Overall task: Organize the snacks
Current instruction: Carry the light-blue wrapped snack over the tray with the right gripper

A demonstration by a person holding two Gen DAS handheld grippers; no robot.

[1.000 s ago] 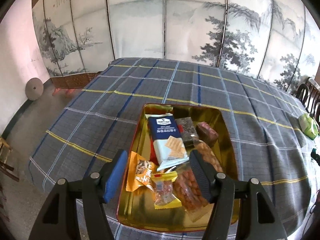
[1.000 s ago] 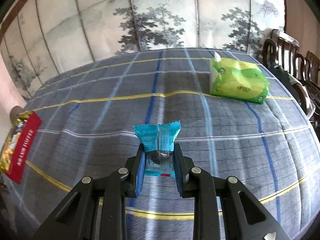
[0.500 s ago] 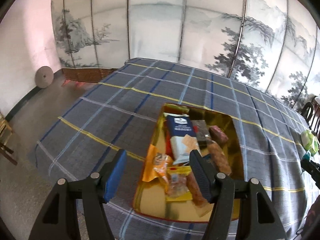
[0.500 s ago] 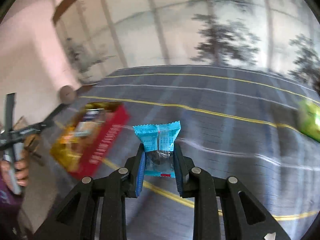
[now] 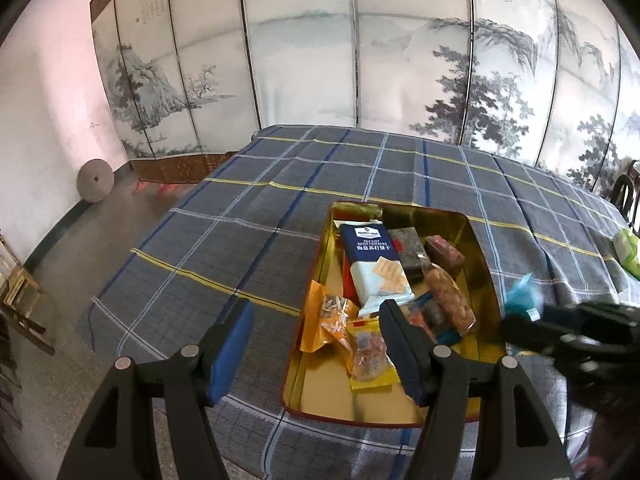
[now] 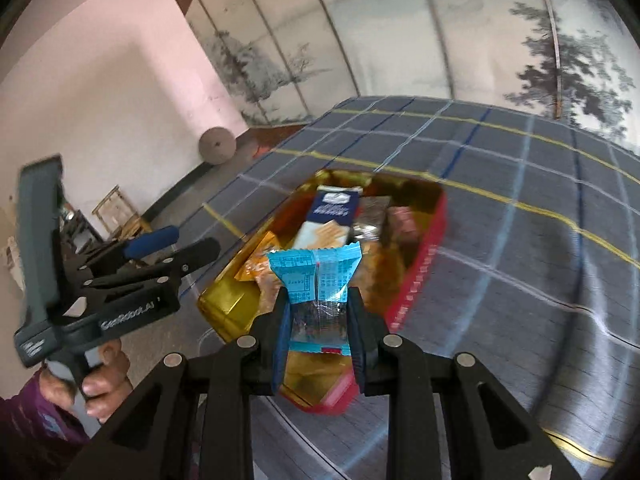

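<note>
The right gripper (image 6: 318, 320) is clamped on a light-blue snack packet (image 6: 316, 280), both pads pressed against the packet's clear lower half, and it hangs over the near end of the gold tin tray (image 6: 416, 280) with red outer walls. That tray sits on the plaid tablecloth (image 5: 224, 240), close to its near edge, and already holds a navy-and-white cracker pack (image 5: 374, 256) lying lengthwise, a dark wrapped bar (image 5: 408, 250) and a reddish-brown wrapped block (image 5: 444, 250) just beside it toward the far right corner, a clear bag of brown nuts (image 5: 448, 300) along the right wall, an orange packet (image 5: 328, 316) against the left wall, and a yellow-edged clear packet (image 5: 370, 356) near the front. The left gripper (image 5: 316, 348) hangs with its jaws wide apart and nothing between them, above the tray's near left corner; its right finger (image 5: 400, 344) covers part of the snacks. A green tissue pack (image 5: 628, 248) lies at the cloth's far right edge, well apart from the tray. A painted folding screen (image 5: 360, 48) stands behind the table.
</note>
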